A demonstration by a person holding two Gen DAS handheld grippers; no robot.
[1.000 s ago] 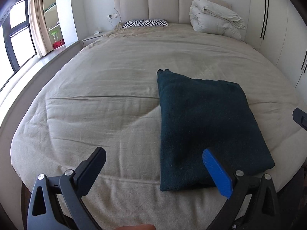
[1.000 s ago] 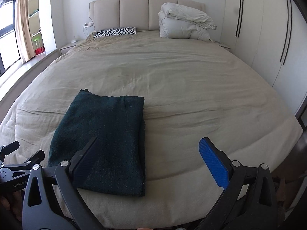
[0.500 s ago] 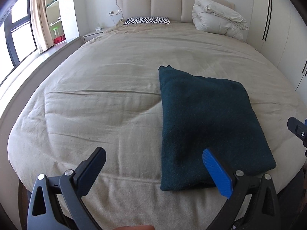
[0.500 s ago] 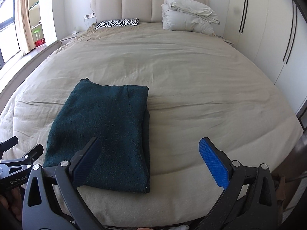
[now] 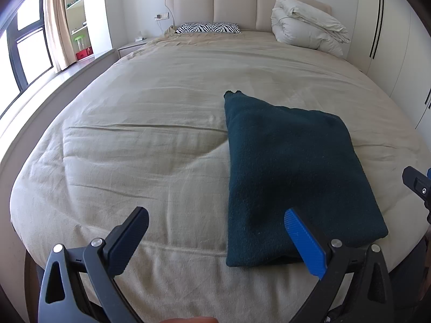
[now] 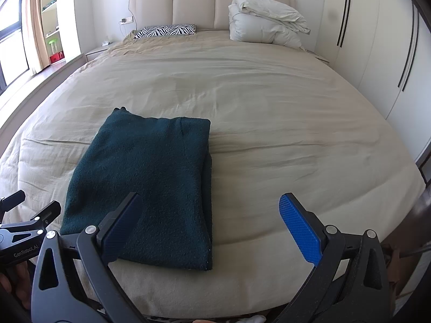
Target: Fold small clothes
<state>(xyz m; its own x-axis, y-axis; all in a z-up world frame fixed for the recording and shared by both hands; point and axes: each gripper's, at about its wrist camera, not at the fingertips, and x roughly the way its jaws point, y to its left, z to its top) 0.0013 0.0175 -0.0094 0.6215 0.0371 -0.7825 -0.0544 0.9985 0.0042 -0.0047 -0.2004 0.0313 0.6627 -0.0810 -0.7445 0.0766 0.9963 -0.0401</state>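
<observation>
Left wrist view: showed the left gripper [image 5: 215, 238] spread wide and empty, held above the near edge of the bed [image 5: 150, 145], with its blue finger [image 5: 304, 245] overlapping the near left corner of the dark green garment [image 5: 293, 177] in the picture; could not tell whether touching or only hanging over it. Right wrist view: showed the right gripper [image 6: 210, 228] likewise wide apart, gripping nothing, its dark finger [image 6: 121, 226] in front of the garment's near edge.

Lay flat on the beige cover at the foot of the bed, between the two tools, already doubled into a long rectangle, with a layered edge visible along its right side and a small uneven tip at the far left corner. Nothing lifted, nothing pinched.

Judged as a pause between folds: lengthwise fold apparently done, crosswise fold probably next, though possibly finished and waiting to be moved. Next move would call for lowering both tools to the near corners, closing on all layers at once, then carrying that edge up and over to meet the far edge. Thick, fuzzy knit, so likely to bunch unless both corners rose together.

Zebra pillow [image 5: 207, 27] and rolled white duvet [image 6: 265, 21] sat well apart at the headboard.
</observation>
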